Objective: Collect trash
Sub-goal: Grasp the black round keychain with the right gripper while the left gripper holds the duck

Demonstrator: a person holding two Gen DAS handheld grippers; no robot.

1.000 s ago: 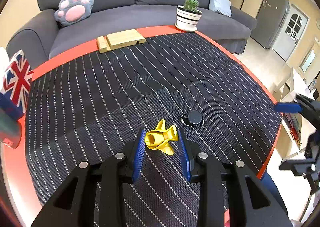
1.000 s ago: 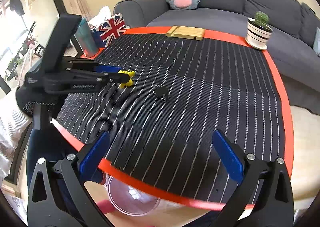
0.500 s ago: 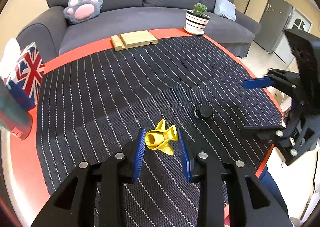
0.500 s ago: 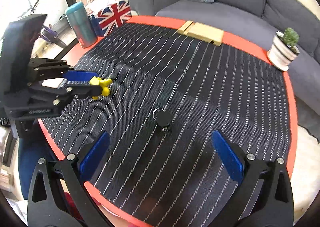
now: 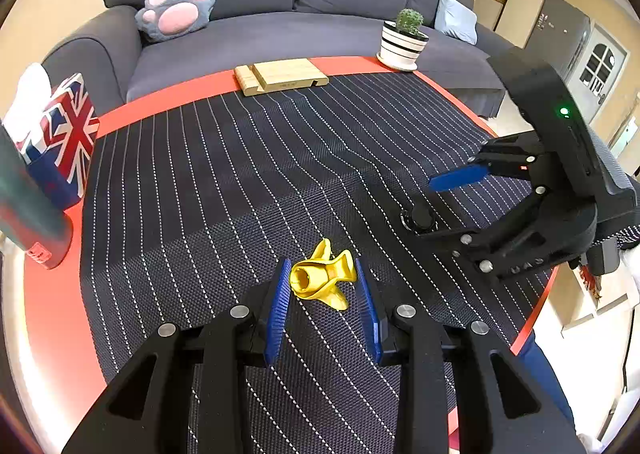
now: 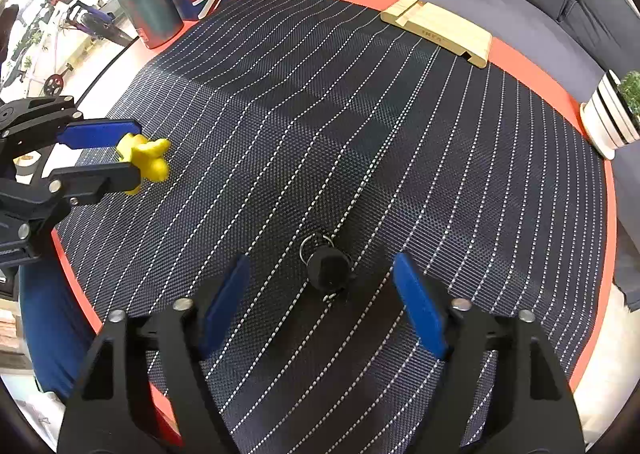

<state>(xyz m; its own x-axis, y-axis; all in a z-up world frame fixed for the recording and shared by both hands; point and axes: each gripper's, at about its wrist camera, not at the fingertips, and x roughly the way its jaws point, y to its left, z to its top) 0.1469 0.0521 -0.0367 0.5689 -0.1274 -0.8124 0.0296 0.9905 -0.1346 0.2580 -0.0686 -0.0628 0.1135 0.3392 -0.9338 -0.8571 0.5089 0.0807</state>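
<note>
Fingers of the left gripper (image 5: 323,306) are clamped on a yellow plastic piece (image 5: 322,280), which sits between the blue pads at their tips, above the striped mat (image 5: 224,190). Ahead and to the right of these fingers, the right gripper (image 5: 440,210) hangs over a small black cap (image 5: 418,214).

Right wrist view: fingers of the right gripper (image 6: 320,302) are spread wide apart. The black cap (image 6: 328,268) lies on the mat between them, touching neither pad. Far left of these fingers, the left gripper (image 6: 116,156) holds the yellow piece (image 6: 146,158).

No text can be read with certainty. The wood stand (image 6: 440,30) has a small dark print, too small to read.
</note>
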